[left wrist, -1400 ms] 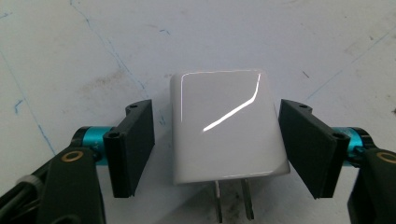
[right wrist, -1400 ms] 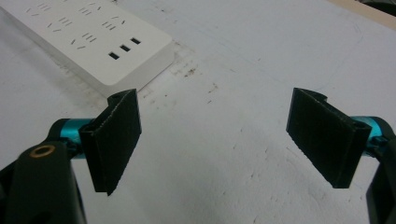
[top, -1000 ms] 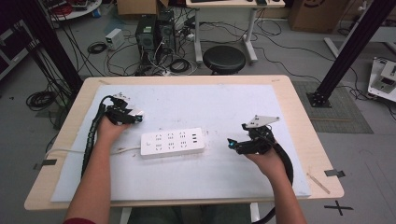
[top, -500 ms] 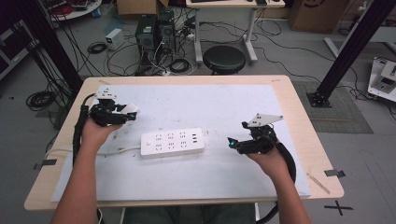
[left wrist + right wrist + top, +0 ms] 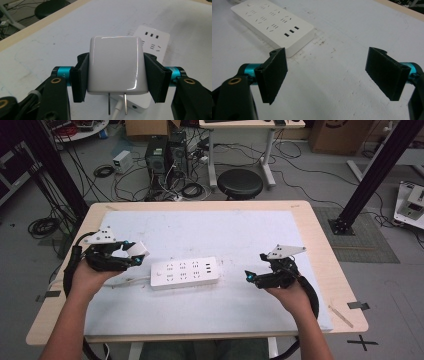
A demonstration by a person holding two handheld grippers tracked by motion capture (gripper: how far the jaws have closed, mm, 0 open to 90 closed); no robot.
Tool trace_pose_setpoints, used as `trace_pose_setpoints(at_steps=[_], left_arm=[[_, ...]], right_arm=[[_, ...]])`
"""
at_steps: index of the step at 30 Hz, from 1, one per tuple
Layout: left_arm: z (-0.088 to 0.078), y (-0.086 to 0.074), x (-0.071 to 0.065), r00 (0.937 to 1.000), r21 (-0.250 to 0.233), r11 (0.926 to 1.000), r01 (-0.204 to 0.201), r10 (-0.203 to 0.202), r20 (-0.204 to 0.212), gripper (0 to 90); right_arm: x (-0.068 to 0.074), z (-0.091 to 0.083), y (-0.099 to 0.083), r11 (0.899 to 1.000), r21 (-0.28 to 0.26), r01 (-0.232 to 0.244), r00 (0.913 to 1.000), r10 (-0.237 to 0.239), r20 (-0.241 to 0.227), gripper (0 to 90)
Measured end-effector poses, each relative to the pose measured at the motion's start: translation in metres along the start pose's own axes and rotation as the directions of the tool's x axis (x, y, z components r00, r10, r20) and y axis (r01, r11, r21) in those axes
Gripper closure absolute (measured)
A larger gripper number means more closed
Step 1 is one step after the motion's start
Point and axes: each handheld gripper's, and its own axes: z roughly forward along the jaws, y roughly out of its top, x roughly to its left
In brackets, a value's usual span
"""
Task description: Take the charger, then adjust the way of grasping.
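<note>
Left hand-held gripper (image 5: 115, 75) clamps charger (image 5: 115, 66); power strip (image 5: 185, 273) beside.

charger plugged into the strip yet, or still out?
Out. The charger sits clamped in the left gripper, prongs bare, short of the power strip.

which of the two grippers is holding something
The left gripper, shut on a white plug adapter with its prongs pointing down. The right gripper is open and empty beside the power strip.
</note>
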Motion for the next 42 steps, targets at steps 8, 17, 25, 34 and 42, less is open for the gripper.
trace_pose_setpoints(at_steps=[8,17,25,34,42], left_arm=[[0.018,0.005,-0.031,0.9883,-0.018,0.9905,-0.136,0.137,0.067,42.4],[0.050,0.010,-0.073,0.9529,-0.054,0.9627,-0.265,0.270,0.138,42.4],[0.077,0.005,-0.101,0.9333,-0.097,0.9458,-0.310,0.322,0.159,42.4],[0.096,0.002,-0.126,0.9053,-0.128,0.9147,-0.383,0.400,0.144,42.5],[0.104,-0.003,-0.138,0.8836,-0.142,0.8870,-0.439,0.455,0.110,42.5]], right_arm=[[0.005,0.000,0.000,1.000,0.006,0.004,0.9995,-0.004,-0.031,18.1],[0.020,0.004,-0.004,1.000,-0.007,-0.029,0.9943,0.028,-0.103,18.1],[0.036,0.016,-0.012,0.996,-0.006,-0.094,0.9773,0.091,-0.192,18.1],[0.047,0.036,-0.011,0.983,0.009,-0.186,0.9402,0.180,-0.289,18.1],[0.054,0.052,-0.009,0.965,0.027,-0.262,0.8804,0.251,-0.403,18.1]])
